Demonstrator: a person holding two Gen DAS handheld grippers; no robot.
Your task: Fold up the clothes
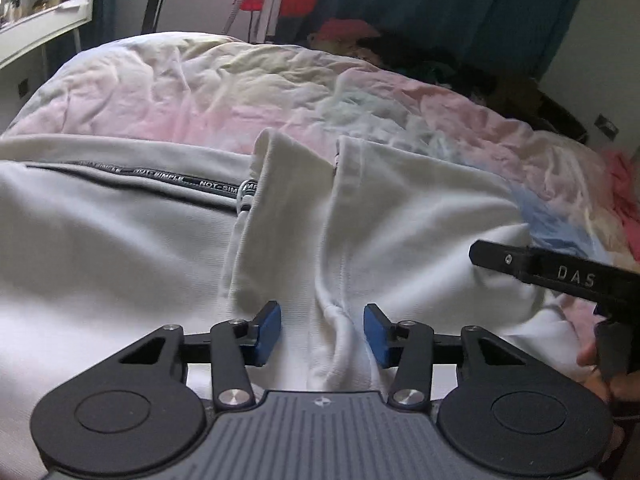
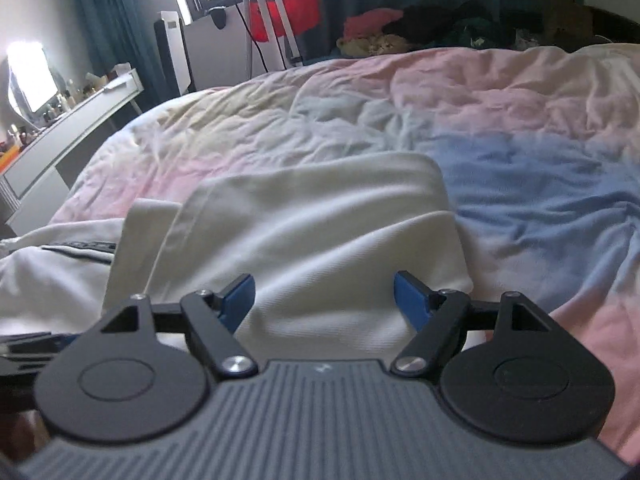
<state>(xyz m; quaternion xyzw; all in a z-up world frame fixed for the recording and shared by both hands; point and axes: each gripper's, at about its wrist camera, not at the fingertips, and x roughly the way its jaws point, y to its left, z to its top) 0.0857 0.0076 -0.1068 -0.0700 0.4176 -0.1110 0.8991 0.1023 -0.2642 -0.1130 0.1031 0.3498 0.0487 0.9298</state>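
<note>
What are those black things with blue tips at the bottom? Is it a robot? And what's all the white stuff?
It's no robot. A person holds a gripper in each hand, a bit like big tongs, and each one has a camera looking out along its two fingers. One picture comes from the left gripper, the other from the right gripper. The blue bits are soft pads on the fingers. The white stuff is a garment, a piece of clothing to be folded, lying on a bed with a pastel duvet. Both grippers are open just above the cloth and hold nothing. The black bar at the right of the left picture is the other gripper.
</note>
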